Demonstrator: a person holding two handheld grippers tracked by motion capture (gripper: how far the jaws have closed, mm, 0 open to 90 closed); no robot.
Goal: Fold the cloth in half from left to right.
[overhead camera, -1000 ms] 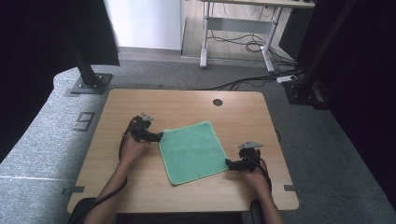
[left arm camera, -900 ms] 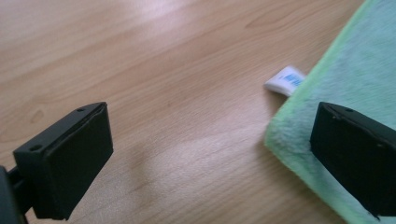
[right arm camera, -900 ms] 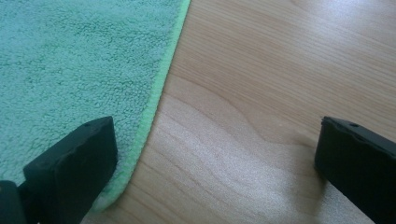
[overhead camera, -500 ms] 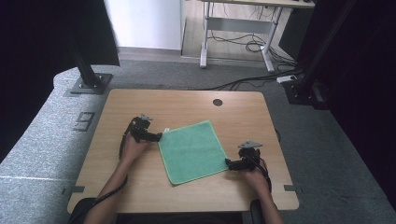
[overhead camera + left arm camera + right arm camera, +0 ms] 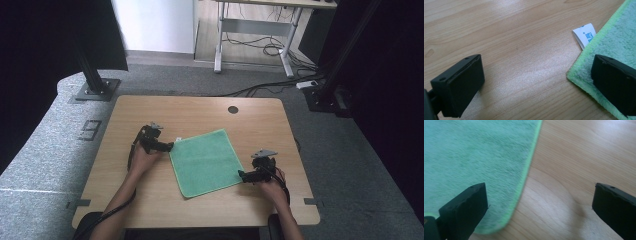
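A green square cloth (image 5: 206, 161) lies flat in the middle of the wooden table (image 5: 200, 112). My left gripper (image 5: 169, 146) is open at the cloth's far left corner. In the left gripper view one jaw stands over that corner of the cloth (image 5: 616, 40) and the other over bare wood, with a white label (image 5: 584, 34) sticking out from the hem. At the near right corner my right gripper (image 5: 241, 175) is open. The right gripper view has one jaw over the cloth (image 5: 474, 157) and the other over the table (image 5: 579, 170).
A round cable hole (image 5: 233, 109) sits near the table's far edge. Bare wood runs along the front and both sides of the cloth. Beyond the table are a desk frame (image 5: 255, 37), floor cables (image 5: 265, 90) and black stand posts (image 5: 92, 75).
My left gripper has moved right, up to the cloth's far left corner. The right gripper has edged slightly toward the near right corner. The cloth has not moved.
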